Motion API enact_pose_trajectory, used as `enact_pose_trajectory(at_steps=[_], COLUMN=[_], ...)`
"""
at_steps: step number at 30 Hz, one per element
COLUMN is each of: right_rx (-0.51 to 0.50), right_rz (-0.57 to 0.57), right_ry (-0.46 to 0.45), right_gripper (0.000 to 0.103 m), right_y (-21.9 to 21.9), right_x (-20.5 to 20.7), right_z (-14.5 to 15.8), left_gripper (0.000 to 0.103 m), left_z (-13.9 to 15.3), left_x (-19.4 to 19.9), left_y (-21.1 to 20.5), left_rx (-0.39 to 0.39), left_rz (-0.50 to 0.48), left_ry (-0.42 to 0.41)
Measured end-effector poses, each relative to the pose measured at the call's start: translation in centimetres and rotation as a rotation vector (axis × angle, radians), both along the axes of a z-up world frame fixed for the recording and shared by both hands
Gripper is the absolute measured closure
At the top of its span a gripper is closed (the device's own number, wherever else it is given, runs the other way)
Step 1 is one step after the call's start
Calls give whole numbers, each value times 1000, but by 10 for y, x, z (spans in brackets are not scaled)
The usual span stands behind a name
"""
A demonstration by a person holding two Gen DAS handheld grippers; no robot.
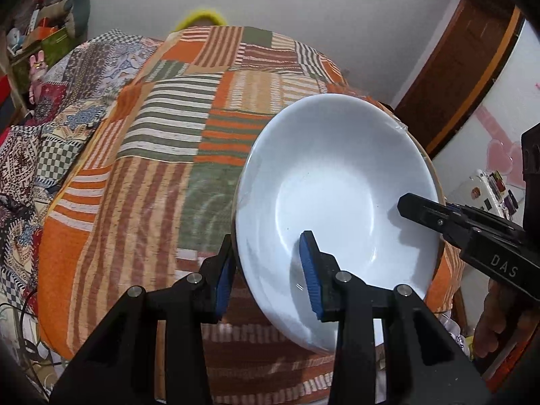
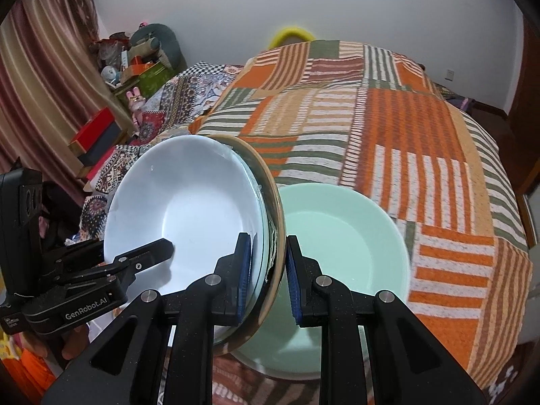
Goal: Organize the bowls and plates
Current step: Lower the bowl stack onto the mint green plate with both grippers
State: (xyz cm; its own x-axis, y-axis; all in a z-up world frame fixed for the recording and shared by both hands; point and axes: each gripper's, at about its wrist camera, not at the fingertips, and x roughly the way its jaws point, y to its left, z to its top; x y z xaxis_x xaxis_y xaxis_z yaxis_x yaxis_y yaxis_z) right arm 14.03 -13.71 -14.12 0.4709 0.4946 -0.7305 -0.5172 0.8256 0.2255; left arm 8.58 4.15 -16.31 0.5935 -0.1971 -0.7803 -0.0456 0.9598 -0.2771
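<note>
Gripping opposite edges of the same stack, both tools hold it tilted above the bed [image 2: 388, 125]. The left gripper [image 1: 266, 270] has its fingers clamped over the near rim of the white bowl [image 1: 337, 182], one pad inside, one beneath. The right gripper [image 2: 268, 280] is closed tight on the far rim, pinching the white bowl together with the tan-rimmed dish [image 2: 270, 182] nested under it. A pale green bowl [image 2: 344, 236] sits just below on the bedspread. My worry is the tilt: if either grip eases, the stack could slide out, or the nested pieces could separate and strike the green bowl. The striped patchwork spread is soft and uneven, so anything set down may rock. Clutter fills a corner shelf [image 2: 131, 64] beside curtains [image 2: 44, 77].
</note>
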Motion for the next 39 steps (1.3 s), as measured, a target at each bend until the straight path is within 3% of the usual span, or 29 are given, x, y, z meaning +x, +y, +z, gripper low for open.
enact_pose_trajectory(at_steps=[19,29,33,39], right_rx=[3,55,70,34], right_rz=[-96,-124,-146,-140], right_ry=[43,111,136,74], right_gripper=[84,83,82,80], right_y=[-48,-62,-68,-64], right_x=[5,15,19,16], right_z=[-11,-23,-32,-29], left_gripper=[65,66,65,65], left_z=[-13,-12,-9,-15], left_x=[22,35,44,49], left_y=[-48,-58,-58,-58], left_rx=[11,38,-5,-20], left_rz=[-88,-106,-114,-132], left_ry=[41,-5,-10,11])
